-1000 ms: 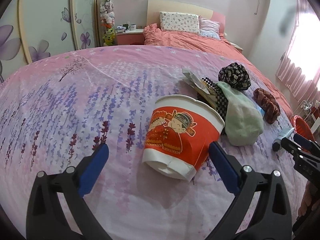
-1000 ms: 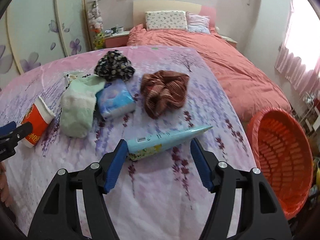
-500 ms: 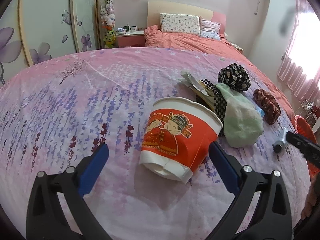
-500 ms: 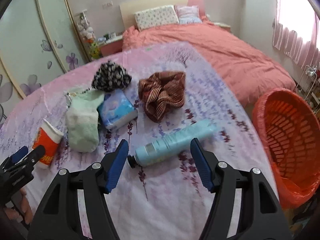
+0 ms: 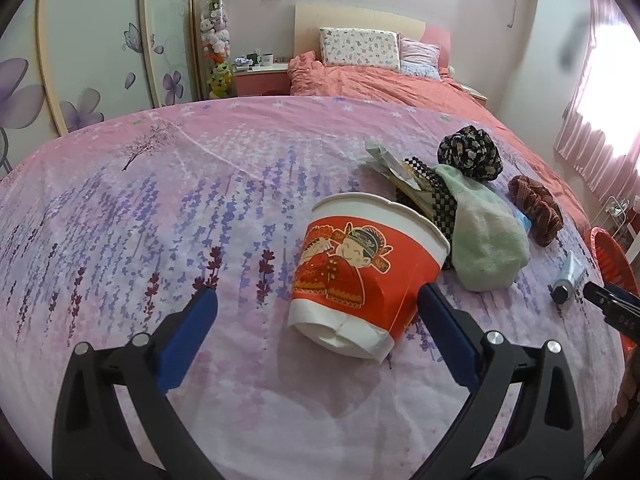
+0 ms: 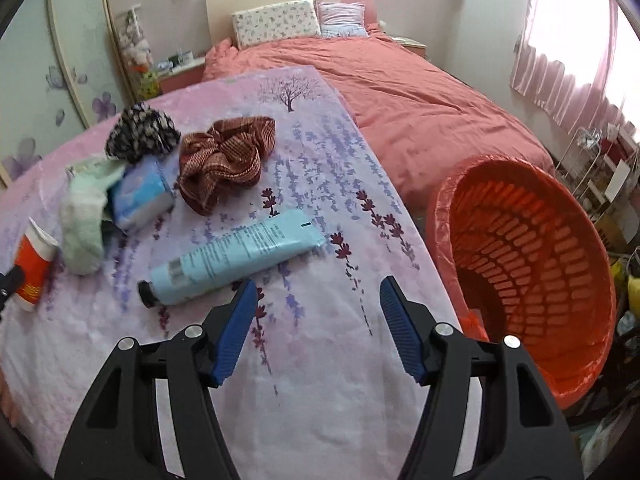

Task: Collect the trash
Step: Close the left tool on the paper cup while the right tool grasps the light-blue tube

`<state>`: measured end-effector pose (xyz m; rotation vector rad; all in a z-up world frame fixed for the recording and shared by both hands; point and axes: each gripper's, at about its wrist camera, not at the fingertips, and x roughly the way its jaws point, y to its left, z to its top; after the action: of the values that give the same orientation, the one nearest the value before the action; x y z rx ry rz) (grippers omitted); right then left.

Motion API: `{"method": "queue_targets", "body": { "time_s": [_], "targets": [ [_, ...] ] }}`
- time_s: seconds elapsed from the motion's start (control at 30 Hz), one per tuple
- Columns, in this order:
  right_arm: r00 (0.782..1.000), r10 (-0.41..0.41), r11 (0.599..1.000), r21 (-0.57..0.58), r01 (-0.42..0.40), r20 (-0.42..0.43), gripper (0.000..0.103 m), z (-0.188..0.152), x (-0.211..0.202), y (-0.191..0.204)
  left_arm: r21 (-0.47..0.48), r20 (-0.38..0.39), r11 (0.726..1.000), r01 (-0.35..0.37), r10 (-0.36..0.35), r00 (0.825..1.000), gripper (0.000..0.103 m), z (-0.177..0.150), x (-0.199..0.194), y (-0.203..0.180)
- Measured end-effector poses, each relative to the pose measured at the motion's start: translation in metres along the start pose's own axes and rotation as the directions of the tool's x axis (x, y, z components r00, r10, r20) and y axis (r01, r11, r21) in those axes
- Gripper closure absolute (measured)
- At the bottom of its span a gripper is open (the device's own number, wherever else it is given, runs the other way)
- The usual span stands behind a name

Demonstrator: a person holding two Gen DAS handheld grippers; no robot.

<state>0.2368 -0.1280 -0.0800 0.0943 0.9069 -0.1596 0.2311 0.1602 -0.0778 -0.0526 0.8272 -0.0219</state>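
Note:
A red paper cup (image 5: 360,272) with a cartoon print lies tilted on the lavender-print cloth. It sits between the fingers of my left gripper (image 5: 316,290), which is open; the left pad is well clear of it and the right pad is close against its side. A light blue tube (image 6: 240,256) with a black cap lies flat on the cloth, just beyond the left finger of my right gripper (image 6: 318,282). That gripper is open with nothing between its pads. An orange basket (image 6: 444,204) stands off the cloth's right edge. The left wrist view also shows the tube (image 5: 570,276).
A green cloth (image 6: 84,216), a blue tissue pack (image 6: 138,196), a brown striped cloth (image 6: 224,160) and a black floral cloth (image 6: 140,132) lie behind the tube. A checkered wrapper (image 5: 436,200) is behind the cup. A bed with a coral cover (image 6: 420,92) is beyond.
The right gripper has shifted right toward the basket and rolled. The tube, earlier between its fingers, now lies ahead and left of them. The left gripper and cup have not moved.

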Motion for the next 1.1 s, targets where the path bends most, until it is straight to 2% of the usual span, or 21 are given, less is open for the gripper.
{"method": "queue_targets", "body": {
  "time_s": [0.33, 0.5, 0.63, 0.87, 0.93, 0.97, 1.1],
  "targets": [
    [0.999, -0.046, 0.998, -0.039, 0.047, 0.026, 0.048, 0.034, 0.021, 0.021, -0.004, -0.008, 1.000, 0.002, -0.002, 1.000, 0.005, 0.005, 0.007, -0.006],
    [0.997, 0.037, 0.999, 0.024, -0.038, 0.067, 0.049, 0.027, -0.003, 0.009, 0.010, 0.004, 1.000, 0.008, -0.008, 1.000, 0.005, 0.007, 0.007, -0.011],
    [0.988, 0.152, 0.986, 0.065, -0.154, 0.028, 0.048, 0.017, -0.007, 0.014, 0.019, -0.002, 1.000, 0.009, -0.009, 1.000, 0.005, 0.006, 0.010, -0.016],
    [0.982, 0.188, 0.981, 0.059, -0.187, -0.023, 0.051, 0.011, 0.006, 0.042, 0.016, -0.021, 1.000, 0.008, -0.008, 1.000, 0.005, 0.005, 0.018, -0.020],
    [0.982, 0.186, 0.981, 0.055, -0.185, -0.015, 0.055, 0.010, 0.005, 0.044, 0.006, -0.023, 1.000, 0.015, -0.015, 1.000, 0.005, 0.005, 0.020, -0.020],
    [0.984, 0.177, 0.983, 0.049, -0.177, -0.009, 0.063, 0.010, 0.004, 0.045, 0.003, -0.024, 1.000, 0.021, -0.021, 0.999, 0.005, 0.006, 0.021, -0.021],
    [0.985, 0.170, 0.985, 0.025, -0.170, -0.007, 0.075, 0.006, 0.001, 0.039, 0.002, -0.053, 0.996, 0.085, -0.085, 0.995, 0.021, 0.004, 0.023, -0.026]
  ]
}}
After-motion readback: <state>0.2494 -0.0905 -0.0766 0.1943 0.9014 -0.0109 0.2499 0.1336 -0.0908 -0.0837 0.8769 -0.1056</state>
